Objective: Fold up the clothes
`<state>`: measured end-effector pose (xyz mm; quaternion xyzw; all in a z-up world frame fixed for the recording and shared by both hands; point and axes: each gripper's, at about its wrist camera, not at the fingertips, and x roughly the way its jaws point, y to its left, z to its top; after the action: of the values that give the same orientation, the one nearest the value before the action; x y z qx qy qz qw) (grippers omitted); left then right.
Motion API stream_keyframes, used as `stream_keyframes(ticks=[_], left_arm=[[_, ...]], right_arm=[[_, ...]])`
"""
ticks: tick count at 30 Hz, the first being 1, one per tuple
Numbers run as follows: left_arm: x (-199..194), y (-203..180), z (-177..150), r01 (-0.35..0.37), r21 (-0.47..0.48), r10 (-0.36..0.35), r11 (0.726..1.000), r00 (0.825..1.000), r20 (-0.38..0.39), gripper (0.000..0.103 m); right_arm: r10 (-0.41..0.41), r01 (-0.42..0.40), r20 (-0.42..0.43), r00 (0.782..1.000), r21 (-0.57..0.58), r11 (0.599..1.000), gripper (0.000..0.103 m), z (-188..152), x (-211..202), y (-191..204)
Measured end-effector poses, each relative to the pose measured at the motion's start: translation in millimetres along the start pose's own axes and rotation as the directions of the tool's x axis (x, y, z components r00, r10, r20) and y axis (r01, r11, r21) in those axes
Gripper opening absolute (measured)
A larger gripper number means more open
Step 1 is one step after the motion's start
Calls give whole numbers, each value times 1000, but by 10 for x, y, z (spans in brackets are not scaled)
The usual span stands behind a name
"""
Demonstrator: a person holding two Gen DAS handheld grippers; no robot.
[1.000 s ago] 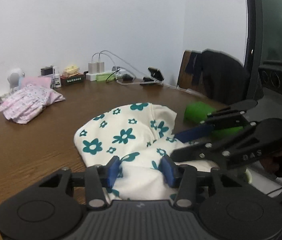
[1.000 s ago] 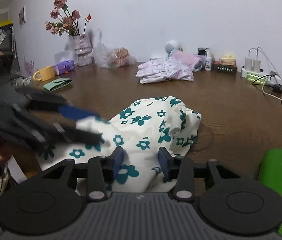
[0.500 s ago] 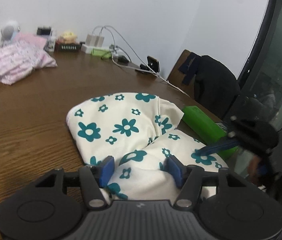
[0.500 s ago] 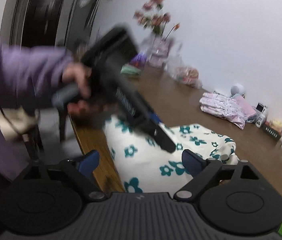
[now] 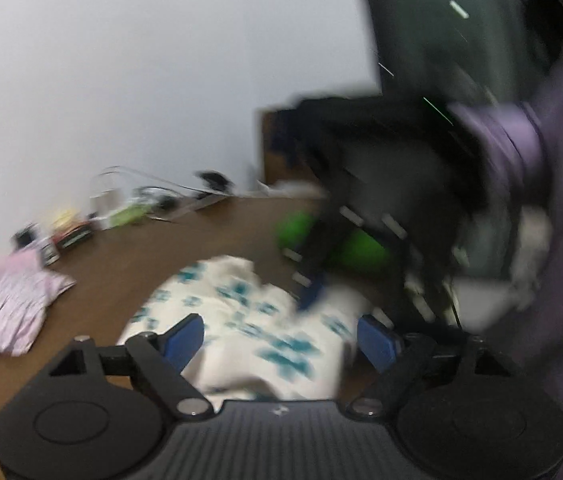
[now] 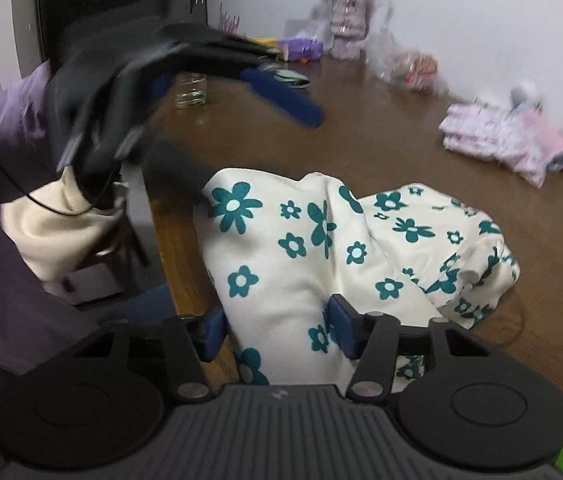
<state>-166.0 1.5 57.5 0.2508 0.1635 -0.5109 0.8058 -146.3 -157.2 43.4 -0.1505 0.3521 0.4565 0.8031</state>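
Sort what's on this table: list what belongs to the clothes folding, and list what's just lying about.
Belongs to the job:
floral garment, bunched at the table's near edge
left gripper, open
right gripper, fingers either side of a fold
pink folded clothes

Lying about:
glass jar
flower vase
green object
chargers and cables
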Motion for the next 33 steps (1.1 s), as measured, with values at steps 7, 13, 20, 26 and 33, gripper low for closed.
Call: stream_keyframes(ticks=[7,13,20,26,33], left_arm=[[195,-410,-138,-10,273,35,962,996,-85,84],[229,74,-168,175,-114,-183,978,981,-61,68],[282,669,-253,301,-434,-316,849,948,40,62],[234,699,-233,361,-477,-390,802,920,42,59],[163,1008,-354,318,-688,-319,653,939,131,71]], right_arm=[[234,-225,-73,969,116,967,49,86,-144,-120],[332,-340,74,941,229,912,59,26,-448,-268],[115,-148,320,940,80,986,103,-405,-673,-114],[18,-53,377,926,82,995,99,-578,-475,-11],[150,-388,448,881,504,772,47,-789,-399,-523]])
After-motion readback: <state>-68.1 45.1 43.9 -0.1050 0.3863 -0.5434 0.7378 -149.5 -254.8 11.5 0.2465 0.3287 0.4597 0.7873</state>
